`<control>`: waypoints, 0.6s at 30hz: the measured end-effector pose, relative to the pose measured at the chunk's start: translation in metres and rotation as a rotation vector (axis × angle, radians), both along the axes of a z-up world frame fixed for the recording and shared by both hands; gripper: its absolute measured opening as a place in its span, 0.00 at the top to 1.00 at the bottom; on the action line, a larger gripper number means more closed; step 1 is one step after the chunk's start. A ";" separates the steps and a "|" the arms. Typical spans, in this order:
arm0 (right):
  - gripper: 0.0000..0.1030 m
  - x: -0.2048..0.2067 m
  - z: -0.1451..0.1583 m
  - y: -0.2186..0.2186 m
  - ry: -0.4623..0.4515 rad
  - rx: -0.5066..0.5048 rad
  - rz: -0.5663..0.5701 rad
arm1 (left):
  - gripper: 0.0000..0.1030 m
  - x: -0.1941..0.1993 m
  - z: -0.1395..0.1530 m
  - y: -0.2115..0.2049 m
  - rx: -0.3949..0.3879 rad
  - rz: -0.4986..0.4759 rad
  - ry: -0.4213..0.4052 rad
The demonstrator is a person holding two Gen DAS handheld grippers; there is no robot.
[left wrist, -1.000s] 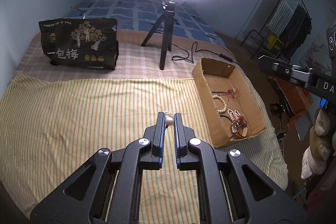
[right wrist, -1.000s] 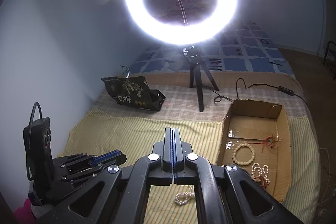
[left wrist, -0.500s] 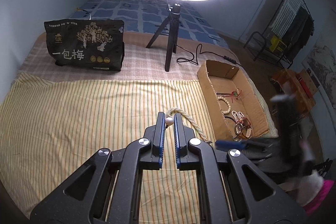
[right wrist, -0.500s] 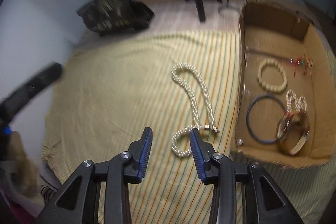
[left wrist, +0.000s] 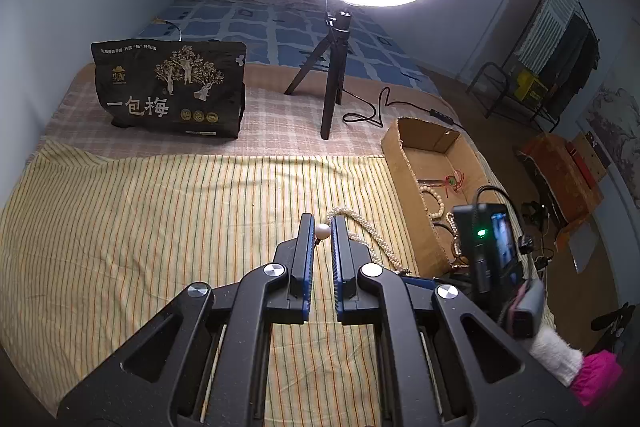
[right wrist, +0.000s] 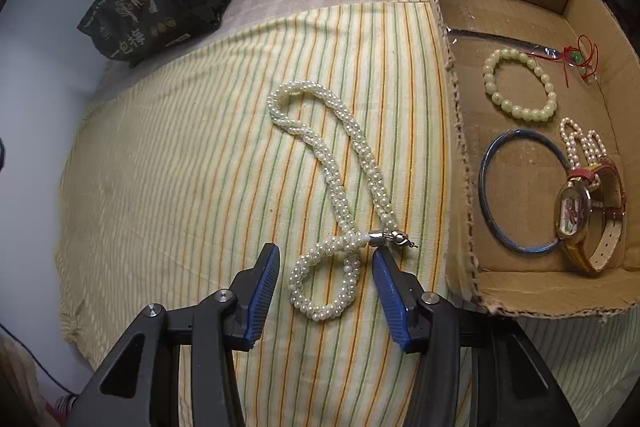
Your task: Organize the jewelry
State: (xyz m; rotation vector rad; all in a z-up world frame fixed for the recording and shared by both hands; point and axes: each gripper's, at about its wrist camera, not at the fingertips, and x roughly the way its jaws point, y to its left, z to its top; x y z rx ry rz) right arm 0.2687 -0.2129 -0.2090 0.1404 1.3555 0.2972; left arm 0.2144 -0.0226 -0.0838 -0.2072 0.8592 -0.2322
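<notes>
Pearl-white necklace (right wrist: pixel 340 187) on the striped cloth (right wrist: pixel 180 167), your right tool (right wrist: pixel 326 267) spread wide around its near loop.

Your left tool (left wrist: pixel 322 233) is nearly closed, pinching a single pearl (left wrist: pixel 322 231) between its tips, as it did a second ago. Your right tool has dropped since half a second ago: its blue pads (right wrist: pixel 264 287) now flank the loop without touching it, with the clasp (right wrist: pixel 390 237) just beside the right pad. The necklace lies on the bed just left of the box (right wrist: pixel 452 99), which holds a bead bracelet (right wrist: pixel 520 85), a blue bangle (right wrist: pixel 486 187), a watch (right wrist: pixel 576 219) and a red-corded charm (right wrist: pixel 580 57). The black bag (left wrist: pixel 172 93) at the back reads "一包梅"; its smaller print is illegible.
</notes>
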 end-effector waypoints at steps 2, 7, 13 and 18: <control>0.50 0.000 -0.004 0.003 -0.010 -0.018 -0.005 | 0.94 0.000 0.000 0.000 0.001 -0.002 0.000; 0.75 -0.005 -0.006 0.015 -0.087 -0.097 0.034 | 0.94 -0.001 0.000 -0.001 0.002 -0.001 -0.001; 0.95 -0.011 0.006 0.019 -0.112 -0.050 0.097 | 0.94 -0.001 0.001 0.001 0.002 0.006 -0.001; 0.95 -0.016 0.046 0.014 -0.191 0.026 0.107 | 0.94 -0.001 0.002 0.002 -0.001 0.010 -0.005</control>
